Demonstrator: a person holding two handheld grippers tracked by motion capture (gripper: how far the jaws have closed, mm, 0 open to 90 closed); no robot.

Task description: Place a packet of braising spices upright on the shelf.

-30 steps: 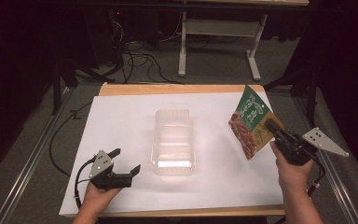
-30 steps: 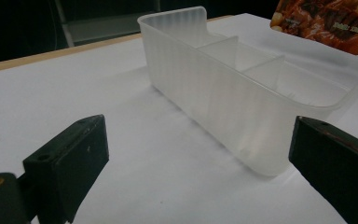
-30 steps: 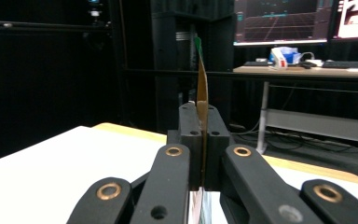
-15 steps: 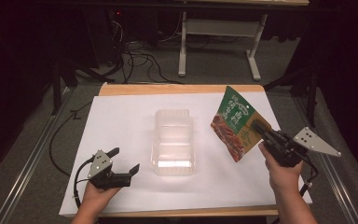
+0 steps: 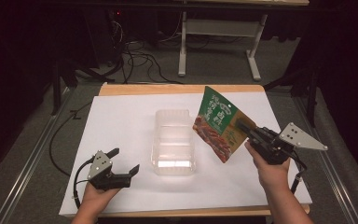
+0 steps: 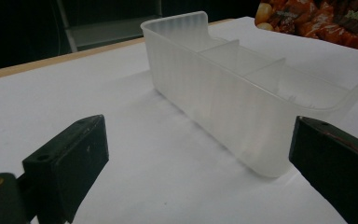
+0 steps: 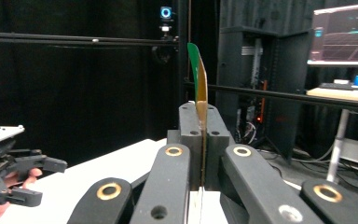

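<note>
Hanging in the air at about 3 o'clock of the table's centre, a flat green and orange printed foil snack pouch (image 5: 220, 126) is held tilted, its green top toward 12 o'clock and its lower corner just beside the right wall of a clear plastic rectangular container with inner dividers (image 5: 173, 140). The right gripper (image 5: 251, 132) pinches the pouch's right edge; in the right gripper view the black jaws are pressed together on the thin pouch (image 7: 198, 79), which rises edge-on between them. The container stands open at the middle of a white sheet covering the wooden table (image 5: 121, 116).

Judging from this, the step in hand seems to be bringing the pouch over the container. To do it well, the pouch would need carrying further toward 9 o'clock, its lower corner lifted clear of the rim, then lowered flat or end-first into a compartment before the grip is let go.

At about 7 o'clock the left gripper (image 5: 123, 161) rests low on the sheet in the person's hand, jaws spread wide and pointing at the container (image 6: 242, 98), holding nothing.

Compared with half a second ago, the pouch and right gripper have moved leftward, closer to the container; the left gripper and container have not shifted.
</note>
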